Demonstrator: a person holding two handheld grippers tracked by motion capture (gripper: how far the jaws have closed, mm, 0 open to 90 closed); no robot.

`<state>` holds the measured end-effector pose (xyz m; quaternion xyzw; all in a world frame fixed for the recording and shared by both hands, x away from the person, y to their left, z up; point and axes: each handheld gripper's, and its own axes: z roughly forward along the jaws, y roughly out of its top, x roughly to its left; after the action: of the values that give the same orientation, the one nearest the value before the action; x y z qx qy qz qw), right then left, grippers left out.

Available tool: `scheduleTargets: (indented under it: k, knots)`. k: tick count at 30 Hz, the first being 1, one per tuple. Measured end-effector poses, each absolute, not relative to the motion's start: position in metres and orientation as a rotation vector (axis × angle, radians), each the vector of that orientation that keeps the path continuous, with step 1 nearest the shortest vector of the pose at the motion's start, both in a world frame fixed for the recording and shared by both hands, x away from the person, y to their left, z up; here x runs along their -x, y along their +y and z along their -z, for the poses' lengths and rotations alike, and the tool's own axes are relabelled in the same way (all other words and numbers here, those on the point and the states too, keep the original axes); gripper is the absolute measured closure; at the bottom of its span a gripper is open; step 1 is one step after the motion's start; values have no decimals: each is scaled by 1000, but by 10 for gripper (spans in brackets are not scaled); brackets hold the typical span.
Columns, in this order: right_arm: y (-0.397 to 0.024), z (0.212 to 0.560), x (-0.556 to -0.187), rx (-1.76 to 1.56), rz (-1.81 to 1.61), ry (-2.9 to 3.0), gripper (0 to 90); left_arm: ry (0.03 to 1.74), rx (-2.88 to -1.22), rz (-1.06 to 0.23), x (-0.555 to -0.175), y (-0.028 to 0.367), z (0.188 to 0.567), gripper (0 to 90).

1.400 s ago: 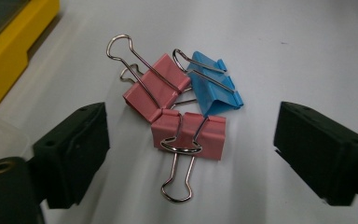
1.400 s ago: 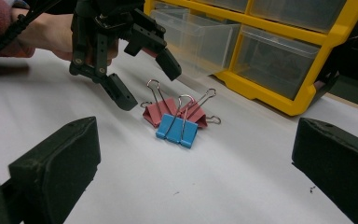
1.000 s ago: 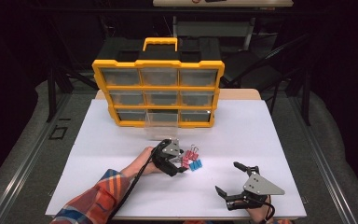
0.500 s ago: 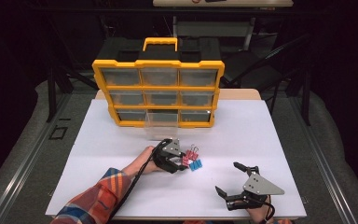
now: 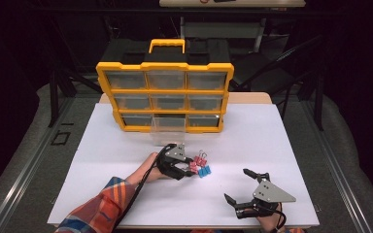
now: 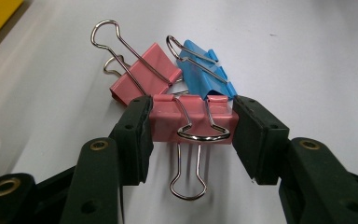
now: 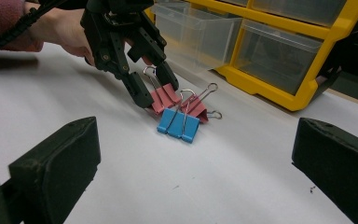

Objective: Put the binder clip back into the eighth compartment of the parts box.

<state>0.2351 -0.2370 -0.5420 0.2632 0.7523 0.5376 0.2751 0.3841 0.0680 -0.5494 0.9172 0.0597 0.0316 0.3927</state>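
Three binder clips lie together on the white table: a pink clip (image 6: pixel 193 119), a second pink clip (image 6: pixel 144 77) behind it, and a blue clip (image 6: pixel 205 72). My left gripper (image 6: pixel 193 123) is shut on the near pink clip, its pads pressing both ends of it. Its jaws have just been closing with that clip between them. In the high view the left gripper (image 5: pixel 187 167) sits at the clip pile (image 5: pixel 199 167), mid-table. My right gripper (image 5: pixel 236 184) rests open near the front right edge. From the right gripper view, its wide jaws (image 7: pixel 196 158) face the blue clip (image 7: pixel 178 125).
A yellow organiser (image 5: pixel 165 68) with clear drawers stands at the back of the table. Its bottom middle drawer (image 5: pixel 169 127) is pulled out toward the clips. The white table sheet (image 5: pixel 272 136) spreads to the right, and a plaid sleeve (image 5: pixel 102 208) comes in at the front left.
Neither hand has shifted. In the high view, any closing of the left jaws is too small to make out.
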Motion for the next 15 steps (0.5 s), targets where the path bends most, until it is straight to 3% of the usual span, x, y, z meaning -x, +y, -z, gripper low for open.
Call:
scheduleTargets:
  k: [15]
  knots:
    - [-236,543,-236,-709,-1434,2023,7,255,-2282,-138,-375,92,539,498]
